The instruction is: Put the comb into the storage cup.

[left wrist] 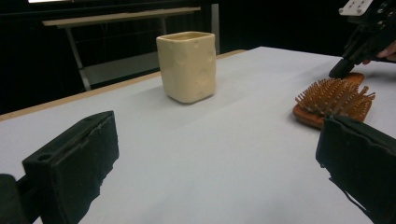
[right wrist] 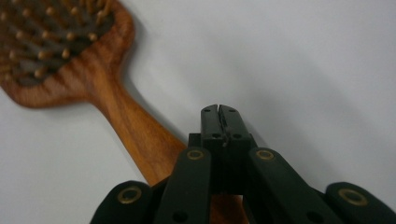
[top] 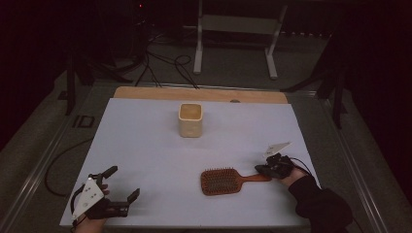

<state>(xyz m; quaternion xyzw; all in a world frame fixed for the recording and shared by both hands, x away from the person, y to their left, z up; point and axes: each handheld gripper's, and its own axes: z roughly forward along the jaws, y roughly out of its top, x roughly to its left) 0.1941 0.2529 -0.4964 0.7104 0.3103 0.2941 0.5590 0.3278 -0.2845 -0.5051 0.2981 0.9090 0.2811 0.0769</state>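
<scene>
Wooden paddle hairbrush (top: 221,181) is lying flat on the white worktop (top: 145,155), bristles up, near the front edge on the person's right side. Its handle is pointing toward the right gripper (top: 265,170), which is sitting right over the handle's end. In the right gripper view the jaws are pressed together tip to tip with nothing between them, and the handle (right wrist: 140,135) is running underneath and to one side of them, not clamped. Whether the jaws are touching the wood, I cannot tell.

The left gripper (top: 124,182) is resting near the front left corner, well apart from the brush, jaws standing wide open and gripping nothing. Through the left gripper view the cream square cup (left wrist: 187,66) is standing upright farther back near the middle of the worktop, and the brush head (left wrist: 334,100) is off to the side.

Handling guess: brush is looking light and fully stiff, solid wood, so no flex when lifted. The varnished handle is probably a bit slippery, and it is lying low against the sheet, so the jaws would need opening and dropping either side of it. Best hold is looking like the narrow handle, across its width, close to the neck so the heavier head is not tipping down. Bristle pad is soft, a poor place to grip. Not fragile.
</scene>
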